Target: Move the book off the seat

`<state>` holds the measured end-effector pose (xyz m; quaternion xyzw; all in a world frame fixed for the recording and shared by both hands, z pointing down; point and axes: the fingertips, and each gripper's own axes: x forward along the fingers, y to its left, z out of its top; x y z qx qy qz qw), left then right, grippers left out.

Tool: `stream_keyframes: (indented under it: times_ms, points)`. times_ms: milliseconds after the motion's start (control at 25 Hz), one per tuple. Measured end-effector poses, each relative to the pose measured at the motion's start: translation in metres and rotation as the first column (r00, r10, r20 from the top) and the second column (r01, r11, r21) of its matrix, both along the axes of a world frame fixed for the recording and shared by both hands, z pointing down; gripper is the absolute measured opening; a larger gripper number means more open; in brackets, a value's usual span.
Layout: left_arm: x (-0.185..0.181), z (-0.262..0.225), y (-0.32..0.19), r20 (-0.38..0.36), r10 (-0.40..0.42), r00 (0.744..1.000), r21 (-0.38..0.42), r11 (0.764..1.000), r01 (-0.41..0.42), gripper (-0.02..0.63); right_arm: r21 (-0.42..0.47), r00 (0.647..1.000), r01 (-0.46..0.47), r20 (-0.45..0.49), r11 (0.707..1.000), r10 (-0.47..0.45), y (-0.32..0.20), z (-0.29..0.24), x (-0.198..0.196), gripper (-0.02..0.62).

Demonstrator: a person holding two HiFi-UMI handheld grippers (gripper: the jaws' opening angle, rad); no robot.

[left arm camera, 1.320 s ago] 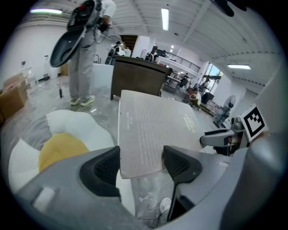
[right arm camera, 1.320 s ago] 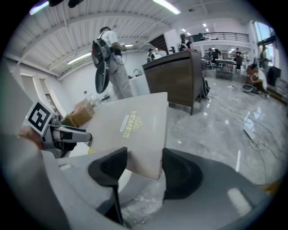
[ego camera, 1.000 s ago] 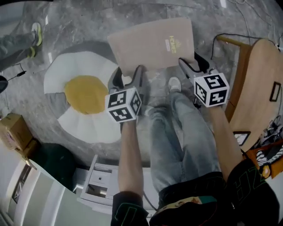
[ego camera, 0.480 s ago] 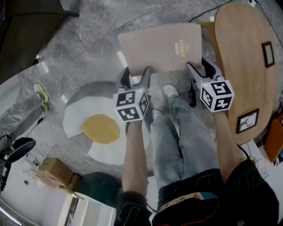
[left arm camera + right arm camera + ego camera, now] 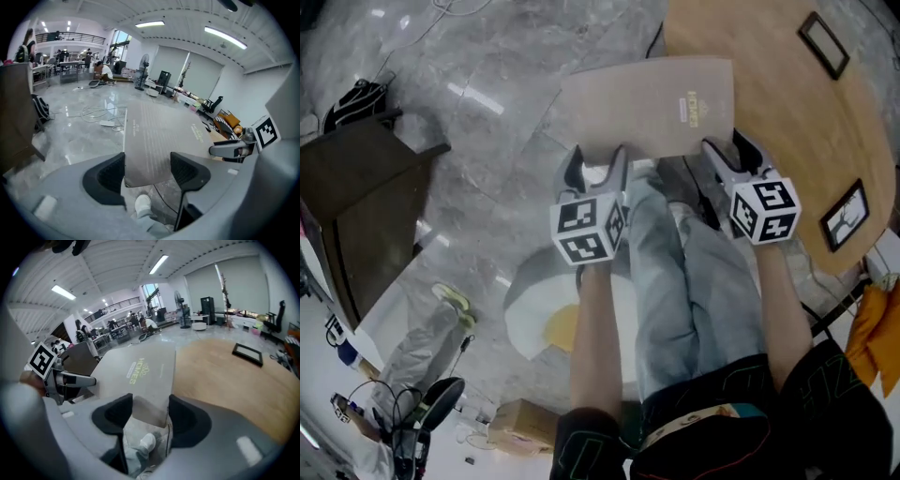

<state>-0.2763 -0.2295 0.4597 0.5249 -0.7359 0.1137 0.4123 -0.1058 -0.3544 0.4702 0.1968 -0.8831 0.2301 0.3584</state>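
Seen from the head view, legs in jeans fill the near centre, and a white shoe shows below the jaws in both gripper views. Left tongs: jaws narrowed onto the near left corner of the book, one pad against each side of it. Right tongs: likewise closed on the near right corner, nothing else between the pads. Book is carried in the air ahead of the knees, resting on no surface, its pale tan cover up and gold print near its right edge. To its right lies the round wooden counter; the book's far right corner overlaps the counter's edge in the head view, and contact there cannot be judged. Two dark frames lie on the counter, one frame far back and a second frame near the right rim. Under the book is grey marble floor. An egg-shaped rug lies beside the legs, and a dark brown piece of furniture stands well to the left. Farther off, the gripper views show an open hall with desks, ceiling lights and a few distant people.
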Motion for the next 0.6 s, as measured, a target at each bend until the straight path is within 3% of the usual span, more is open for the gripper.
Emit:
stream_keyframes:
  times_ms: [200, 480, 600]
  points:
    - [0.004, 0.008, -0.091, -0.028, 0.208, 0.978, 0.028, 0.978, -0.207, 0.293, 0.013, 0.979, -0.205, -0.014, 0.979, 0.205, -0.052, 0.000, 0.027, 0.247]
    - [0.015, 0.016, -0.177, -0.058, 0.397, 0.916, 0.043, 0.918, -0.395, 0.293, 0.012, 0.913, -0.406, -0.037, 0.914, 0.407, -0.096, 0.009, 0.053, 0.247]
    - [0.025, 0.021, -0.204, -0.067, 0.480, 0.875, 0.045, 0.877, -0.478, 0.293, 0.012, 0.879, -0.475, -0.050, 0.880, 0.475, -0.108, 0.011, 0.065, 0.247]
